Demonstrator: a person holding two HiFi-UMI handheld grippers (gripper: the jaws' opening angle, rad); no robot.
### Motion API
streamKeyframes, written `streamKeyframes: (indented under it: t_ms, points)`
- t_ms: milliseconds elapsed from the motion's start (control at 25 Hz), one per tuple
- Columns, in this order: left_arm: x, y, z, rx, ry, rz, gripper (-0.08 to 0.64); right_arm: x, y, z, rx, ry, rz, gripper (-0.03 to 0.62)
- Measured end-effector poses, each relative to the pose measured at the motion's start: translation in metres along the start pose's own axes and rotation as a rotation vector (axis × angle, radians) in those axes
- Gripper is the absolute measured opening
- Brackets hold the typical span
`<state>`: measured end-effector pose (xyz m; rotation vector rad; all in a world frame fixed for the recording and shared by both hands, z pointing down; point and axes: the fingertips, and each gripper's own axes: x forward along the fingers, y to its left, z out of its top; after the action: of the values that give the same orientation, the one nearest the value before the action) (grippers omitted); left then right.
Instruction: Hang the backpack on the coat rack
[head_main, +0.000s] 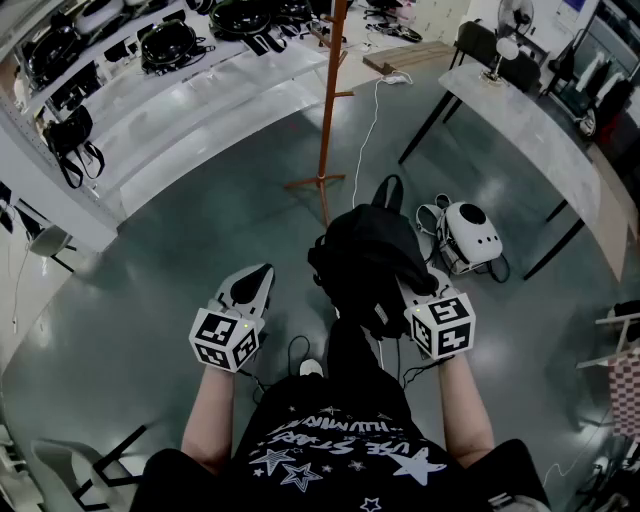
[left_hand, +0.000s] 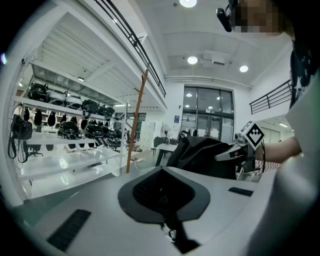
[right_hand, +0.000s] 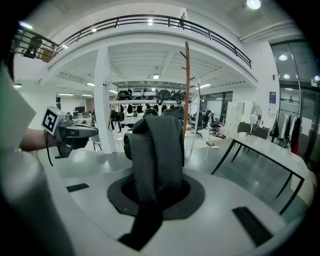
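A black backpack (head_main: 365, 260) hangs in front of me, off the floor. My right gripper (head_main: 408, 292) is shut on its woven strap (right_hand: 157, 150), which runs up between the jaws in the right gripper view. To the left of the bag, my left gripper (head_main: 252, 285) is shut and holds nothing; its jaws (left_hand: 162, 192) meet with no gap. The coat rack (head_main: 328, 100), a thin orange-brown pole with pegs, stands on the floor beyond the bag. From the left gripper the backpack (left_hand: 202, 155) shows to the right, and the coat rack (left_hand: 136, 125) farther off to the left.
A white backpack (head_main: 470, 235) lies on the grey floor right of the black one. A long pale table (head_main: 520, 120) on dark legs stands at the right. White shelves (head_main: 150, 80) with several black bags line the left wall. A white cable (head_main: 370, 120) crosses the floor near the rack.
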<state>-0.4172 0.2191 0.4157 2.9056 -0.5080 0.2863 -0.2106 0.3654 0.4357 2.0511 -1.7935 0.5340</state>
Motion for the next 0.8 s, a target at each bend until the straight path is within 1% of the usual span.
streamKeyframes:
  t_ms: [200,480,640,800]
  points:
    - [0.008,0.009,-0.008,0.004,0.037,0.015,0.017,0.010,0.001,0.001,-0.002,0.009,0.011,0.055]
    - [0.033,0.021,-0.015,-0.008,0.082,0.054,0.017,0.036,-0.017,0.003,-0.007,0.030,0.031,0.055]
    - [0.064,0.036,-0.004,-0.013,0.096,0.071,0.017,0.061,-0.039,0.017,-0.017,0.041,0.055,0.055]
    - [0.111,0.046,0.013,-0.013,0.106,0.085,0.017,0.086,-0.069,0.034,-0.054,0.048,0.095,0.055]
